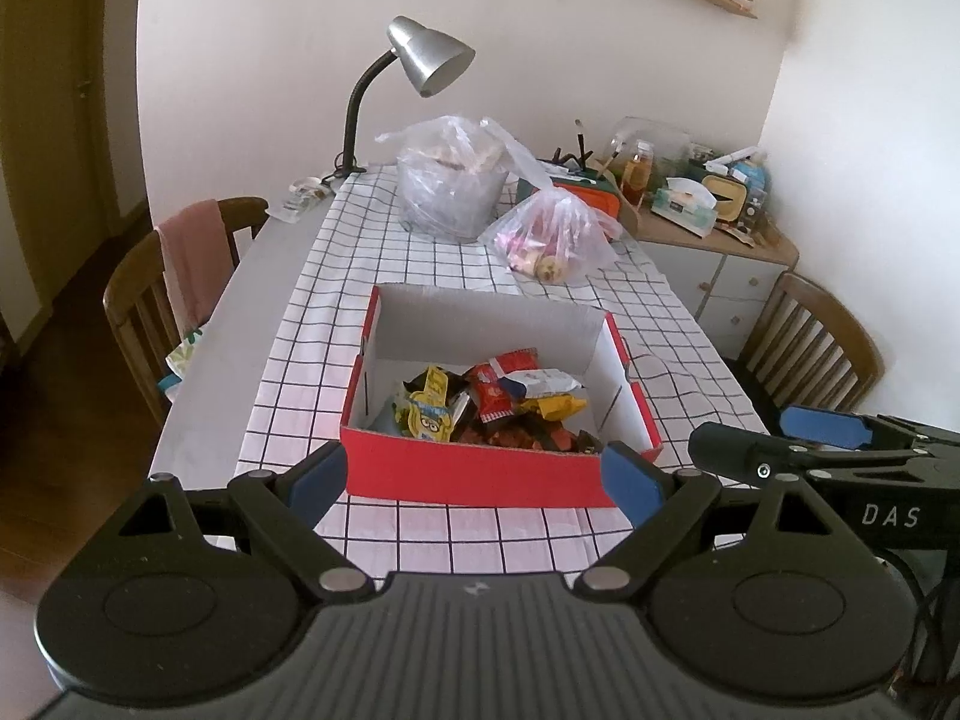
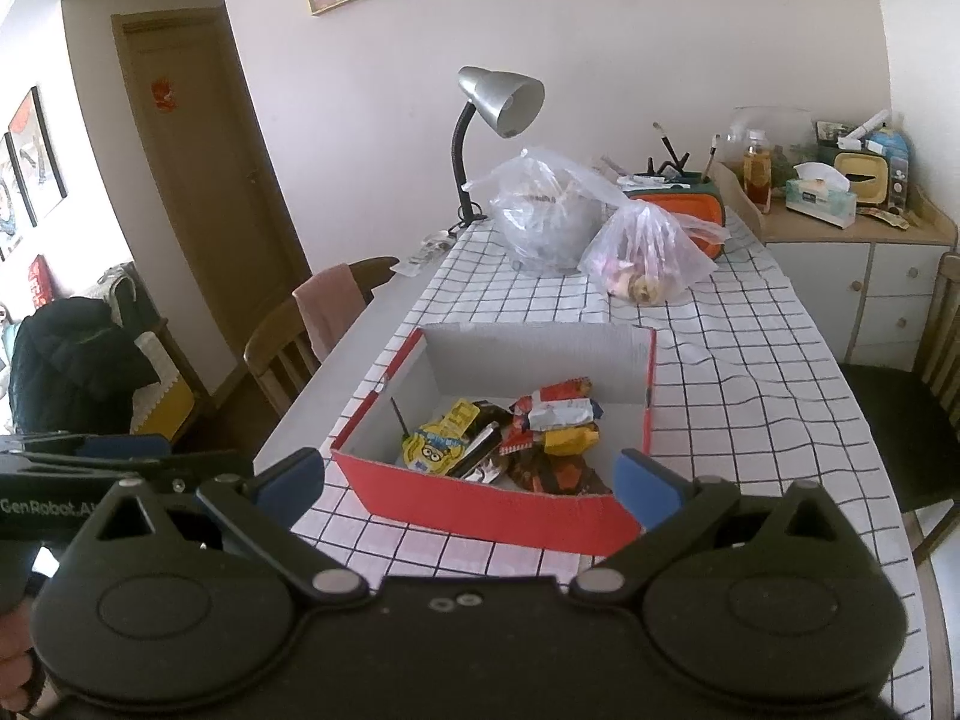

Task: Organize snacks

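Observation:
A red cardboard box (image 1: 474, 474) with a white inside sits on the checked tablecloth; it also shows in the right wrist view (image 2: 492, 510). Several snack packets (image 1: 498, 402) lie piled inside it, among them a yellow cartoon packet (image 2: 435, 447) and red ones. My left gripper (image 1: 474, 483) is open and empty, its blue pads either side of the box's near wall, held back from it. My right gripper (image 2: 471, 480) is open and empty, also just in front of the box. Each gripper appears at the edge of the other's view.
Two clear plastic bags (image 1: 552, 231) (image 1: 450, 180) with food stand behind the box, beside a silver desk lamp (image 1: 429, 57). An orange-and-green container (image 2: 678, 204) lies at the far end. Wooden chairs (image 1: 162, 294) (image 1: 810, 348) flank the table. A cluttered cabinet (image 2: 840, 222) stands right.

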Demonstrator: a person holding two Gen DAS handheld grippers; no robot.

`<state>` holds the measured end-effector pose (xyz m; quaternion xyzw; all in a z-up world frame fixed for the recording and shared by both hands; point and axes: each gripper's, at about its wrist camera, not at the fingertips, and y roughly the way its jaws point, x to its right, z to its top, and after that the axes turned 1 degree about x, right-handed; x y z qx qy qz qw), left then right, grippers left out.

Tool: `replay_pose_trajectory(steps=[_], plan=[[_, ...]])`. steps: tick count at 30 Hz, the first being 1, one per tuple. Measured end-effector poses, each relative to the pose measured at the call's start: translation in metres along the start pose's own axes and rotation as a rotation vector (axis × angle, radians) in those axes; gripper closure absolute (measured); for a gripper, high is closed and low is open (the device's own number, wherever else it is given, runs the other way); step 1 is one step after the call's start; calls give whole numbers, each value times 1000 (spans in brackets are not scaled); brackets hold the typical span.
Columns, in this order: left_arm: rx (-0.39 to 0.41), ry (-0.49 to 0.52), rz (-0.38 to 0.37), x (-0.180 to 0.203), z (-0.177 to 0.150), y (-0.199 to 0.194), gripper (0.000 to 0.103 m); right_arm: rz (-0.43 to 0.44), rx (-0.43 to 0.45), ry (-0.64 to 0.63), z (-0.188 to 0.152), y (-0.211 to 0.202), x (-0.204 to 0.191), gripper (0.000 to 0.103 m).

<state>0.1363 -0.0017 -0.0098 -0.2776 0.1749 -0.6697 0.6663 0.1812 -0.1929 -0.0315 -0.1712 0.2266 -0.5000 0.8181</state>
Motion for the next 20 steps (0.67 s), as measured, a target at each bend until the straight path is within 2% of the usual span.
replay_pose_trajectory(steps=[20], plan=[[-2,19,-40,2,-16,-22,11,-68,9,34,-23,-32,-4,0]])
